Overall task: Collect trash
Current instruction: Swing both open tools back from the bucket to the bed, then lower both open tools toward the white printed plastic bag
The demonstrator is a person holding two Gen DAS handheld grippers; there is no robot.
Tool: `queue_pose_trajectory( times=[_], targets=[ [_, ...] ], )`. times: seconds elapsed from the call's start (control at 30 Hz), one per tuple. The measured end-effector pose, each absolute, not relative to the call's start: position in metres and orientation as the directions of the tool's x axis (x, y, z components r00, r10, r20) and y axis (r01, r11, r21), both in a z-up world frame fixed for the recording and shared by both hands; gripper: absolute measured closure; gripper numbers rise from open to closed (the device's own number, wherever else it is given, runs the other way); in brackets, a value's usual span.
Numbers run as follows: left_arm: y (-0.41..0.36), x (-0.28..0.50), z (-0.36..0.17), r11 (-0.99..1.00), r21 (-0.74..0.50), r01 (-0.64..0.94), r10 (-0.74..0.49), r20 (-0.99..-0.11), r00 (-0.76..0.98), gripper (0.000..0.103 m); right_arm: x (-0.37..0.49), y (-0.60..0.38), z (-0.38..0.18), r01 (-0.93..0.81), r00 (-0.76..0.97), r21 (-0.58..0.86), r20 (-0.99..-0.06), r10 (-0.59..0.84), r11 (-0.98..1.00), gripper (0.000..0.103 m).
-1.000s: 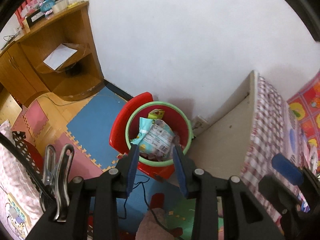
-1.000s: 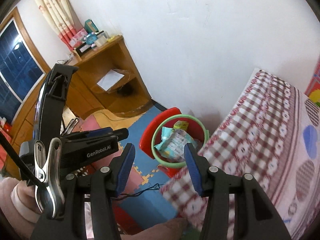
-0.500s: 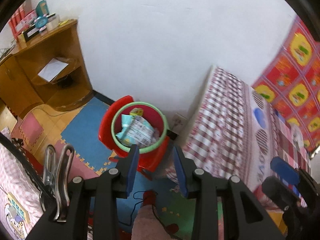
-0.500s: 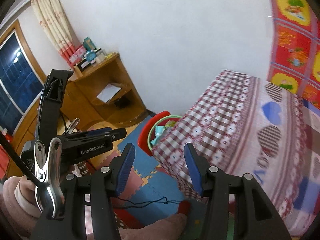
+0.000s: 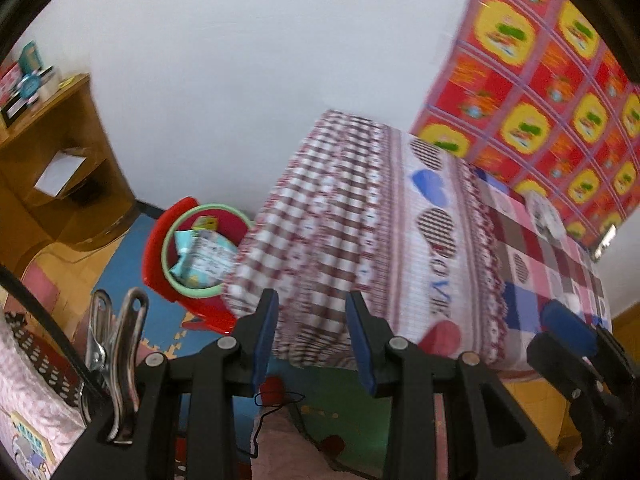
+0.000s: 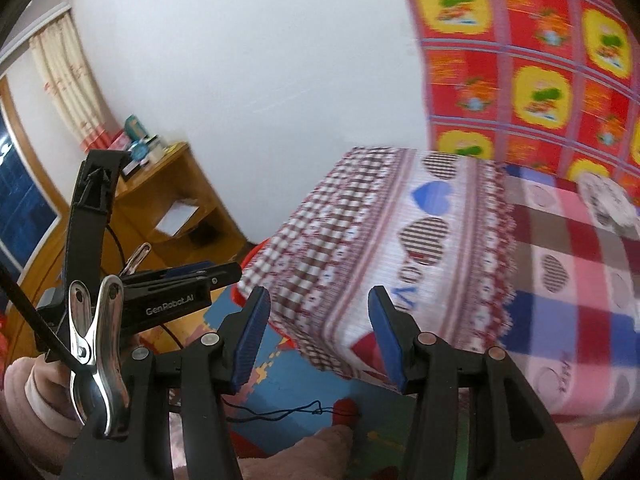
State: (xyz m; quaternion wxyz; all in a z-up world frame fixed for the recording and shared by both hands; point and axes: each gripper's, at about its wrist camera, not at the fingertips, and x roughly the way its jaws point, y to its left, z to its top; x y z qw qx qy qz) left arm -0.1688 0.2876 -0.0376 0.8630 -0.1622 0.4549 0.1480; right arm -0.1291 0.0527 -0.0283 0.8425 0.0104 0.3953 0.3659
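A red trash bin [image 5: 160, 256] with a green rim stands on the floor by the bed's corner, with a light blue wrapper [image 5: 204, 256] and other packets inside. My left gripper [image 5: 312, 320] is raised well back from the bin, over the bed's corner, open and empty. My right gripper [image 6: 318, 308] is also open and empty, facing the checked bedspread [image 6: 400, 240]. In the right wrist view only a red sliver of the bin [image 6: 256, 252] shows behind the bed. A blurred whitish crumpled thing [image 5: 544, 212] lies far back on the bed.
A wooden corner shelf [image 5: 48, 168] with a sheet of paper and boxes on top stands left of the bin. Foam puzzle mats [image 6: 304, 376] and a thin black cord cover the floor. A red and yellow patterned cloth [image 6: 540, 60] hangs behind the bed.
Both views have swung right and risen, from the bin toward the bed. The bin slid left in the left wrist view and went behind the bed's corner in the right. Jaws unchanged.
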Motion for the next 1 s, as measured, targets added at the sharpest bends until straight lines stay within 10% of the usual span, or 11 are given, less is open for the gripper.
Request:
queue_pose_trajectory(
  times=[1.0],
  targets=[
    [0.117,0.003,-0.009,0.984,-0.177,0.031,-0.163,-0.807,0.568,0.067,-0.013,-0.127,-0.041,-0.175,0.625,0.366,-0.676,0.391,0.914,0.051]
  ],
)
